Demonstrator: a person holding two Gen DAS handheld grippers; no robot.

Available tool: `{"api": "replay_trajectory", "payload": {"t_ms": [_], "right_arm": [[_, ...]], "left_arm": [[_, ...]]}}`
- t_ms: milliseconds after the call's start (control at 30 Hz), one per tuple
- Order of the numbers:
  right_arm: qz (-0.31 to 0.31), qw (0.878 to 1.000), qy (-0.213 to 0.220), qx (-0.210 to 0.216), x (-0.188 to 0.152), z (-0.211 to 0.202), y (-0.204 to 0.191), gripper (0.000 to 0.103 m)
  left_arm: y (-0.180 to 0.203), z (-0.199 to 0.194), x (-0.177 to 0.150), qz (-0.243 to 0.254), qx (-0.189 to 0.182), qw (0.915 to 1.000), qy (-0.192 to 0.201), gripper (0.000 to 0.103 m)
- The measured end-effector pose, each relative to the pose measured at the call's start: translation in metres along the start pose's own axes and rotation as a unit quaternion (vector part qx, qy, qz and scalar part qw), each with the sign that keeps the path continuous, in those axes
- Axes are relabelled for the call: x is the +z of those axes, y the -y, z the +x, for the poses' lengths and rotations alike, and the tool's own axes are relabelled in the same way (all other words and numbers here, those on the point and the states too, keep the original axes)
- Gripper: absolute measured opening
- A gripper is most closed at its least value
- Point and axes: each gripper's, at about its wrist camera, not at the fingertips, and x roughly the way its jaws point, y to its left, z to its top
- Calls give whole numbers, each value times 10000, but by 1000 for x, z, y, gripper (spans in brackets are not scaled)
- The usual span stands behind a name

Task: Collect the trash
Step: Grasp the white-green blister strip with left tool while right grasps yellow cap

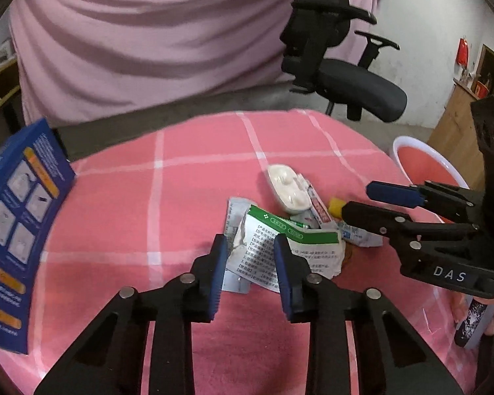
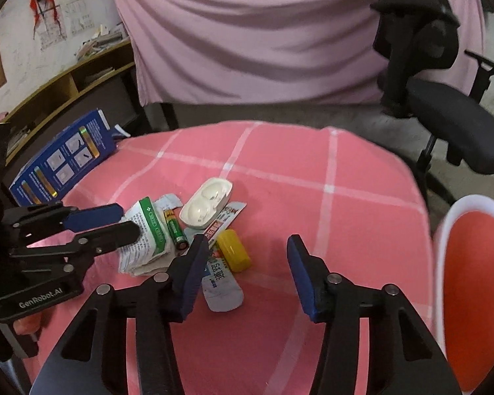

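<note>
while the left gripper (image 1: 251, 253) straddles the crumpled leaflet (image 1: 266, 250) at centre, its jaws are part open. the right gripper (image 2: 247, 256), lower centre, is half open and empty.

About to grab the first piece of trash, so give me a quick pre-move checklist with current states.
1. Left tool astride crumpled green-and-white paper: ok.
2. Pads pressing paper: cannot tell.
3. Right tool over the pile, nothing gripped: ok.
4. Yellow cap between right tool's fingers: ok.
5. Red bin within view at table edge: ok.
6. Battery clear of both tools: ok.
</note>
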Motion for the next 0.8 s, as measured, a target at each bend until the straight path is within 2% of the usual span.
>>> {"api": "replay_trajectory", "payload": {"t_ms": [167, 300, 567, 800], "right_arm": [[70, 9998, -176, 75, 0, 4, 3, 34], [50, 9997, -210, 115, 0, 4, 3, 15], [134, 9999, -37, 65, -3, -5, 7, 13], [333, 9993, 186, -9, -7, -18, 15, 13]], "left_arm": [[-1, -2, -1, 2, -43, 10000, 6, 24], [5, -5, -4, 125, -12, 9999, 32, 18], [12, -6, -8, 186, -29, 9998, 61, 0], [16, -16, -11, 162, -205, 9993, 254, 0]]}}
